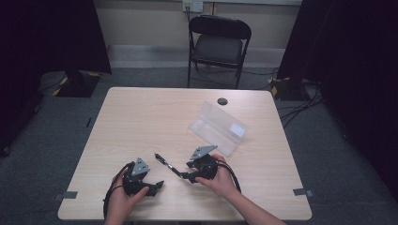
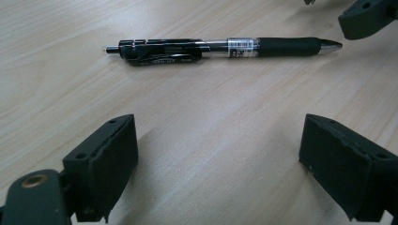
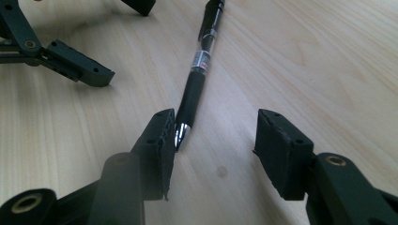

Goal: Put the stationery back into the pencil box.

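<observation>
Right gripper view, pen (image 3: 197, 79) tip seemingly touching spread right gripper (image 3: 213, 140), left gripper (image 2: 218, 159) spread

Both grippers are looking basically identical here: matte black bodies, each wearing a grey three-cornered plate on top. The left gripper (image 1: 151, 186) is trailing a black cable that's looping back past the person's left hand (image 1: 123, 196), and the right gripper (image 1: 187, 176) is running its own black cable over the right hand (image 1: 217, 179). Up close, the jaws are showing as chunky black blocks with small screw holes along the edges, flat inner faces looking a bit rough, and brass-coloured pivot bushings are sitting in the linkage arms. Forearms are coming in bare, no sleeves showing.
</observation>
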